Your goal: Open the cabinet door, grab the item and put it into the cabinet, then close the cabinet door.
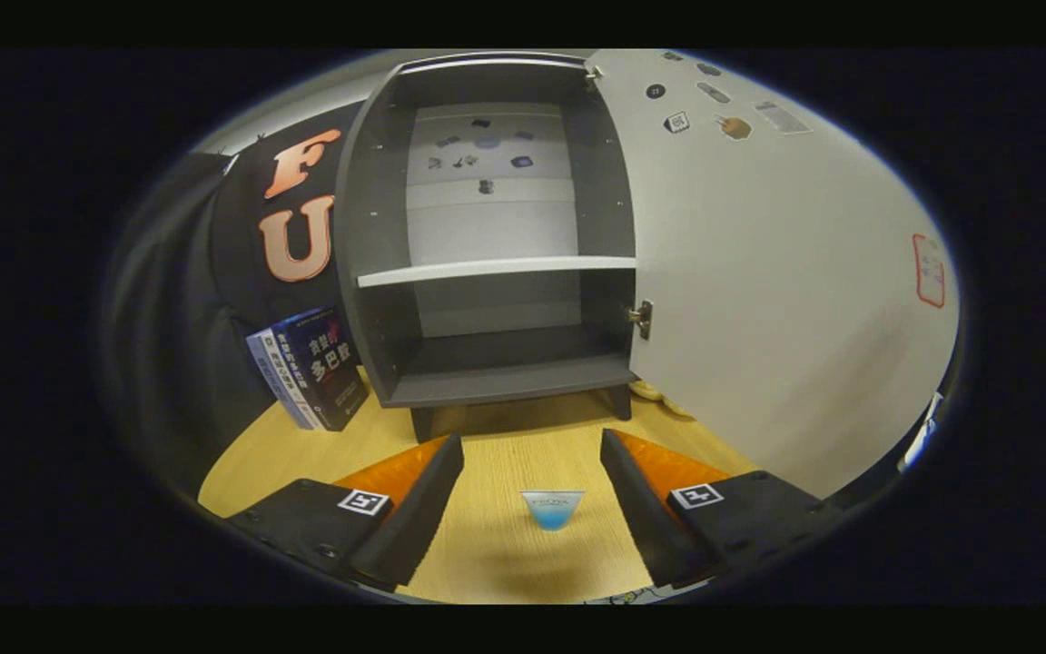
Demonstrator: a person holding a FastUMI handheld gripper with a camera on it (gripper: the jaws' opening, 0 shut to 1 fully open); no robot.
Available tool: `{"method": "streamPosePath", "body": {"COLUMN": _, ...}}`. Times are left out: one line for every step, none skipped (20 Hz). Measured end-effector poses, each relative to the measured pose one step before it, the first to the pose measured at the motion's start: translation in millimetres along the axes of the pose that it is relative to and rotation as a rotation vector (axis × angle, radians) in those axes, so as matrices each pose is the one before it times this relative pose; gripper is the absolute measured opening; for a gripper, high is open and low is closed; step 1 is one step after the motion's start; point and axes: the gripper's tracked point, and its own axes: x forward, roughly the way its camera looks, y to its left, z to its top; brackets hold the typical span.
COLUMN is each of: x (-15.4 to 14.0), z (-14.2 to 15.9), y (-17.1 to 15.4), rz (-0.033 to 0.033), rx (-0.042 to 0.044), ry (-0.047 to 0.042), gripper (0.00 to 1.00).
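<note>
A dark grey cabinet point(487, 236) stands on the wooden table beyond my fingers. Its white door point(786, 272) is swung wide open to the right. A white shelf point(496, 270) splits the inside into an upper and a lower compartment, and both hold nothing. A small clear cup with blue liquid point(552, 510) sits on the table between my fingers, touching neither. My gripper point(532, 450) is open, with the fingers spread well apart on either side of the cup.
A few books point(310, 368) lean against the cabinet's left side. Stickers dot the open door's upper part, and a metal hinge point(641, 318) shows at the door's inner edge. Wooden tabletop point(505, 563) stretches from my fingers to the cabinet's feet.
</note>
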Motion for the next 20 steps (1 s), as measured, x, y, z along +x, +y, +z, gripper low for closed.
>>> {"method": "streamPosePath", "body": {"x": 6.90, "z": -10.08, "y": -3.24, "rz": -0.00650, "rx": -0.01103, "ry": 0.01949, "gripper": 0.98}}
{"method": "streamPosePath", "body": {"x": 6.76, "z": -9.34, "y": -2.81, "rz": -0.00437, "rx": -0.00535, "ry": 0.01850, "gripper": 0.97}}
{"method": "streamPosePath", "body": {"x": 7.72, "z": -8.52, "y": -1.92, "rz": -0.00454, "rx": -0.00134, "ry": 0.01825, "gripper": 0.98}}
{"method": "streamPosePath", "body": {"x": 5.40, "z": -9.20, "y": -2.81, "rz": -0.00395, "rx": 0.00258, "ry": 0.01895, "gripper": 0.98}}
{"method": "streamPosePath", "body": {"x": 5.26, "z": -7.90, "y": -2.82, "rz": -0.00402, "rx": 0.00682, "ry": 0.01675, "gripper": 0.98}}
{"method": "streamPosePath", "body": {"x": 5.52, "z": -7.70, "y": -1.21, "rz": -0.00130, "rx": 0.01026, "ry": 0.01648, "gripper": 0.98}}
{"method": "streamPosePath", "body": {"x": 5.64, "z": -7.11, "y": -0.95, "rz": -0.00252, "rx": 0.01004, "ry": 0.01536, "gripper": 0.98}}
{"method": "streamPosePath", "body": {"x": 4.10, "z": -7.19, "y": -1.33, "rz": -0.00258, "rx": 0.00783, "ry": 0.01258, "gripper": 0.98}}
{"method": "streamPosePath", "body": {"x": 3.31, "z": -6.23, "y": -0.69, "rz": -0.00106, "rx": 0.00640, "ry": 0.01336, "gripper": 0.98}}
{"method": "streamPosePath", "body": {"x": 2.60, "z": -6.37, "y": -0.76, "rz": 0.00004, "rx": 0.00636, "ry": 0.01175, "gripper": 0.98}}
{"method": "streamPosePath", "body": {"x": 3.08, "z": -5.19, "y": 0.03, "rz": 0.00355, "rx": 0.00893, "ry": 0.01400, "gripper": 0.97}}
{"method": "streamPosePath", "body": {"x": 2.77, "z": -4.54, "y": -0.77, "rz": -0.00209, "rx": 0.01161, "ry": 0.01081, "gripper": 0.97}}
{"method": "streamPosePath", "body": {"x": 2.79, "z": -2.86, "y": -0.37, "rz": 0.00065, "rx": 0.01239, "ry": 0.00701, "gripper": 0.97}}
{"method": "streamPosePath", "body": {"x": 1.52, "z": -3.25, "y": 1.20, "rz": 0.00468, "rx": 0.01406, "ry": 0.00779, "gripper": 0.91}}
{"method": "streamPosePath", "body": {"x": 1.54, "z": -3.37, "y": -1.03, "rz": 0.00118, "rx": 0.00824, "ry": 0.00932, "gripper": 0.85}}
{"method": "streamPosePath", "body": {"x": 0.88, "z": -2.13, "y": 0.91, "rz": 0.00618, "rx": 0.00630, "ry": 0.00780, "gripper": 0.78}}
{"method": "streamPosePath", "body": {"x": 0.43, "z": 0.38, "y": -1.71, "rz": -0.00458, "rx": 0.00060, "ry": 0.00106, "gripper": 0.71}}
{"method": "streamPosePath", "body": {"x": 1.62, "z": -0.70, "y": 0.62, "rz": -0.00037, "rx": 0.00040, "ry": 0.00608, "gripper": 0.64}}
{"method": "streamPosePath", "body": {"x": -1.59, "z": -1.27, "y": 0.30, "rz": -0.00072, "rx": 0.00259, "ry": 0.01357, "gripper": 0.63}}
{"method": "streamPosePath", "body": {"x": -2.36, "z": 1.37, "y": 0.92, "rz": -0.00011, "rx": 0.01008, "ry": 0.01115, "gripper": 0.61}}
